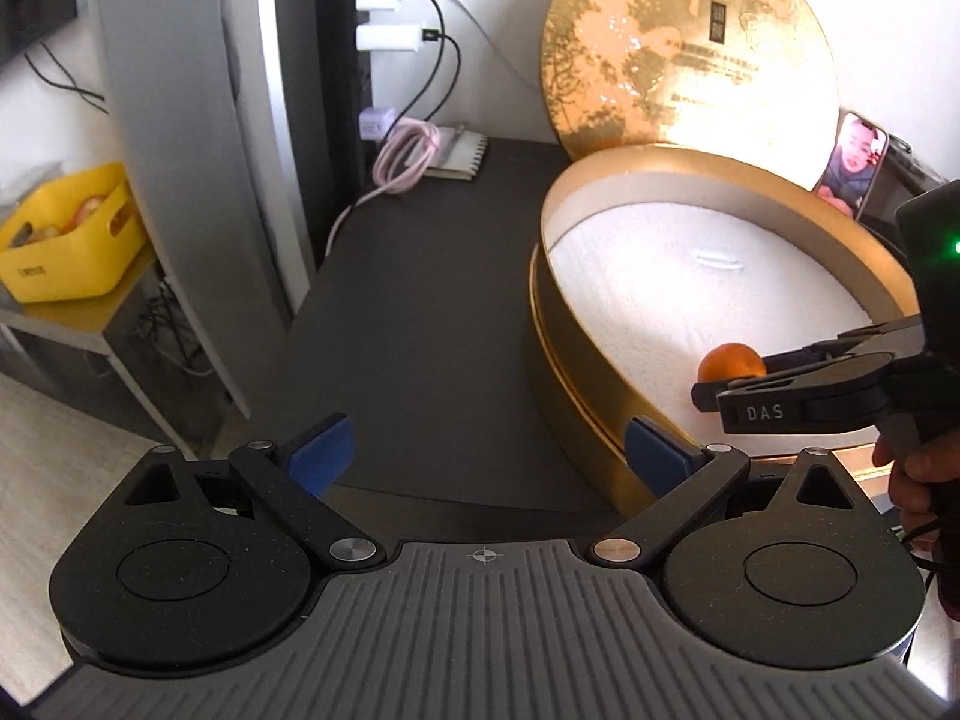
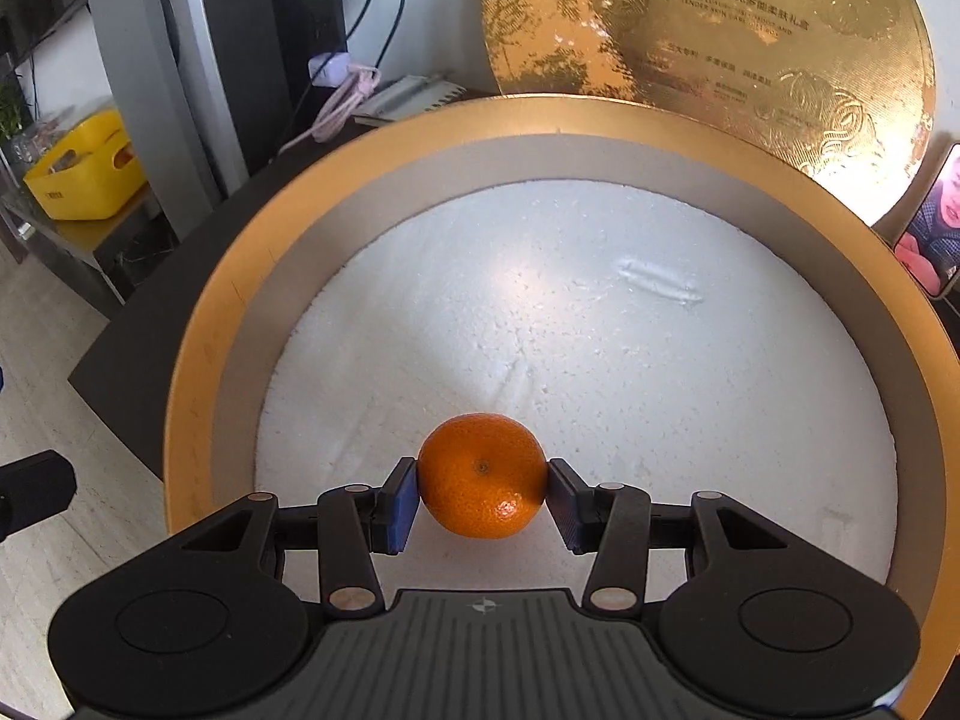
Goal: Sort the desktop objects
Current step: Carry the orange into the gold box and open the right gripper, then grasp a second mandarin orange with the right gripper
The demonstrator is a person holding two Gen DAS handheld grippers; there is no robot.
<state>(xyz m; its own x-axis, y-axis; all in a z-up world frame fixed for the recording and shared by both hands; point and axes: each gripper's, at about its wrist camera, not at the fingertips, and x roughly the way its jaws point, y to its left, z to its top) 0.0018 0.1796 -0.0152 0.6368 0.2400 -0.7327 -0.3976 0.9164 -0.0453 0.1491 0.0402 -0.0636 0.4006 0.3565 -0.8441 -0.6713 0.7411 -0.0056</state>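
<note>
Right claw (image 2: 483, 501) grips tangerine (image 2: 483, 476) (phone (image 2: 933, 228) nearby).

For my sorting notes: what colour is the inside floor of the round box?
White, with a grainy foam-like look; the right wrist view shows it best.

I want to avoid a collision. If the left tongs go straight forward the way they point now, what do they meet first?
Probably nothing at once: the open left tongs point along the bare dark tabletop. Their right pad passes close by the gold box wall and may graze it. Depth is unclear.
</note>
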